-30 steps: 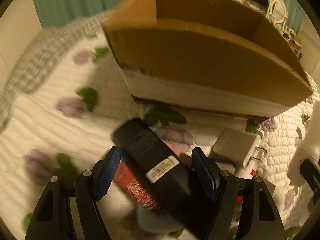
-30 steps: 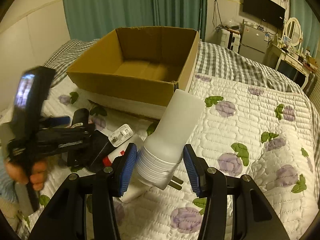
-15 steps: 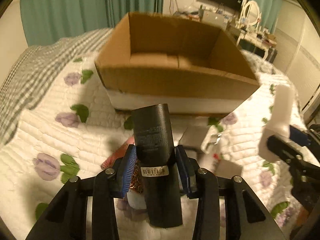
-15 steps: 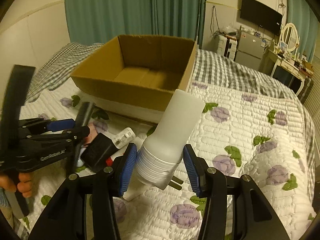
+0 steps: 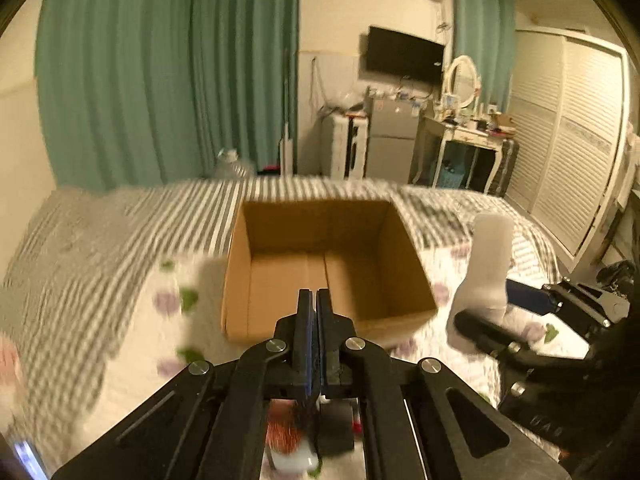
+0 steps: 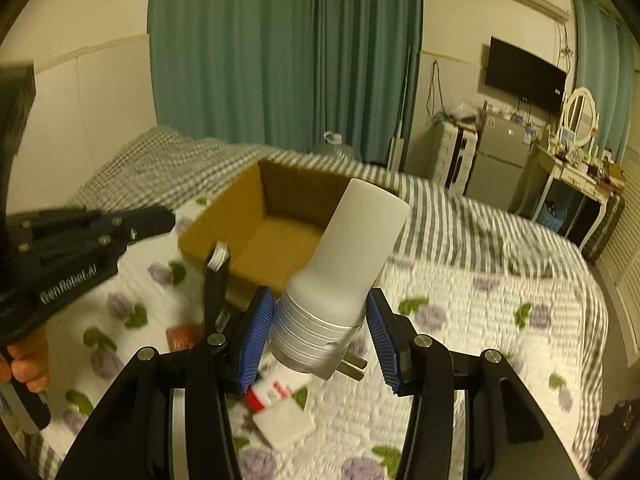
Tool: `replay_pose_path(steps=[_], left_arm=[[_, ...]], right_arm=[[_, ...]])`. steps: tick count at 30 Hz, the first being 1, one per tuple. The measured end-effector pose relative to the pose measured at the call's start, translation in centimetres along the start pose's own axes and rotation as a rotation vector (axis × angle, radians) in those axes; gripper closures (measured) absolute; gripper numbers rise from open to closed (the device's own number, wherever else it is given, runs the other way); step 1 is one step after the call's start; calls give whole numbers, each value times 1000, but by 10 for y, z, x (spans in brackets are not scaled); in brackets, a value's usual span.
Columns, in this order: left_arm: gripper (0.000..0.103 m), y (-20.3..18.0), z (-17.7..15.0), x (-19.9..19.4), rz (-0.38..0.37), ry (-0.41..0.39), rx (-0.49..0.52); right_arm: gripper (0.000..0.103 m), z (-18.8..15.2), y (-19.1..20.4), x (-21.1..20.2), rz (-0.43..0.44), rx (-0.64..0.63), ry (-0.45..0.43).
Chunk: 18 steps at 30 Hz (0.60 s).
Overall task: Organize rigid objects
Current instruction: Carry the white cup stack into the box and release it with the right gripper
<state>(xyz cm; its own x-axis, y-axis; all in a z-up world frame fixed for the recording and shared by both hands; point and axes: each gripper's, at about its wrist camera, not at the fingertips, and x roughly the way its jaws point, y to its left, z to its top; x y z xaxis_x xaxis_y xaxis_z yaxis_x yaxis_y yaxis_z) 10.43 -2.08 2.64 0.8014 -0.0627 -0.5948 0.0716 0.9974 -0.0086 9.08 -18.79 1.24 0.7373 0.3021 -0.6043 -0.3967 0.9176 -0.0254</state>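
The right gripper [image 6: 320, 340] is clamped on the white bottle [image 6: 344, 272] at its ribbed cap end, body tilted up toward the open cardboard box [image 5: 320, 256] on the bed; it looks like light, stiff, smooth plastic — likely slippery, so the ridged cap seems the safer hold; the left gripper [image 5: 314, 312] hovers before the box, fingers pressed together, holding nothing

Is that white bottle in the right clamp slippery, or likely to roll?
The bottle looks smooth and stiff, so it may slip, though the right gripper clamps its ribbed end, which probably helps. Being round, it could roll on the quilt, or tip if stood upright.
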Motion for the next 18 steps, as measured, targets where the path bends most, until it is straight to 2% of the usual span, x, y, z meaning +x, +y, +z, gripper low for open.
replay_pose_path(steps=[3, 6, 8, 9, 14, 18], left_arm=[[100, 2, 6, 9, 1, -6, 20], [93, 3, -12, 19, -15, 13, 15], [68, 7, -33, 34, -25, 58, 2], [50, 5, -44, 40, -22, 77, 2], [49, -10, -84, 70, -51, 196, 63], [49, -28, -95, 78, -71, 226, 109]], right_arm=[[55, 4, -4, 4, 4, -1, -4], [55, -5, -9, 14, 11, 15, 17], [55, -15, -11, 23, 17, 31, 40], [55, -19, -12, 27, 18, 36, 52], [55, -38, -25, 37, -11, 30, 93], [55, -48, -46, 37, -31, 64, 106]])
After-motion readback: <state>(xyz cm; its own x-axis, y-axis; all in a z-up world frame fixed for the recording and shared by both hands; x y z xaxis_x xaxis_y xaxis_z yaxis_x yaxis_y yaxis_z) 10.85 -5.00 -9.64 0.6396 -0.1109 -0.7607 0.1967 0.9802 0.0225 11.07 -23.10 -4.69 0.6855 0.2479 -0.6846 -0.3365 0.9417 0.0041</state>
